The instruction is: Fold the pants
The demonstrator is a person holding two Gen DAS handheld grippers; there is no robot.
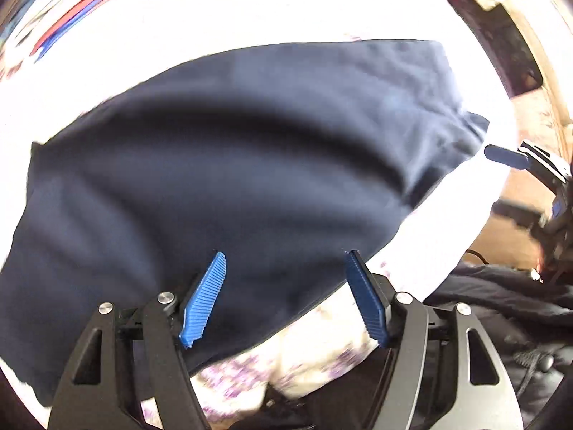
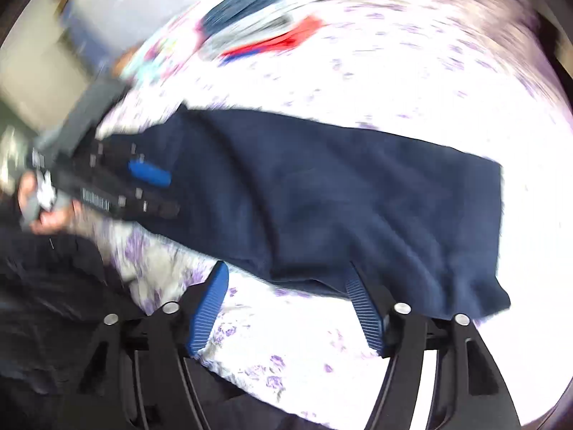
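Pants: the navy pants (image 1: 229,165) are lying on the bed (image 1: 250,10), spread in a broad, roughly rectangular slab; in the right wrist view the pants (image 2: 340,197) are stretching from the left gripper's side across to the right.
Pants fabric: soft, matte, dark blue cloth, showing long shallow folds and ripples running across it; one straight edge is sitting toward the far side, a rumpled corner is hanging near the right gripper.
Bed cover: white sheet (image 2: 412,71) printed with small purple flowers, glaring under strong light and bunching into creases at the near edge.
Left gripper: the left gripper (image 1: 284,297) is standing with its jaws wide apart over the near edge of the pants, holding nothing; its ribbed blue pads (image 1: 204,301) are looking like plastic, set on black angular arms with silver pivot pins.
Right gripper: the right gripper (image 2: 286,308) is also gaping open with nothing between the fingers; one pad is lying over the floral sheet, the other is touching or just beside the pants' near hem, I cannot tell which.
Other view of left gripper: it (image 2: 150,173) is hovering over the pants' left end, a hand (image 2: 39,208) gripping its handle.
Far clutter: blurred red and blue striped items (image 2: 283,41) are lying on the bed beyond the pants.
Containers: I cannot make any out.
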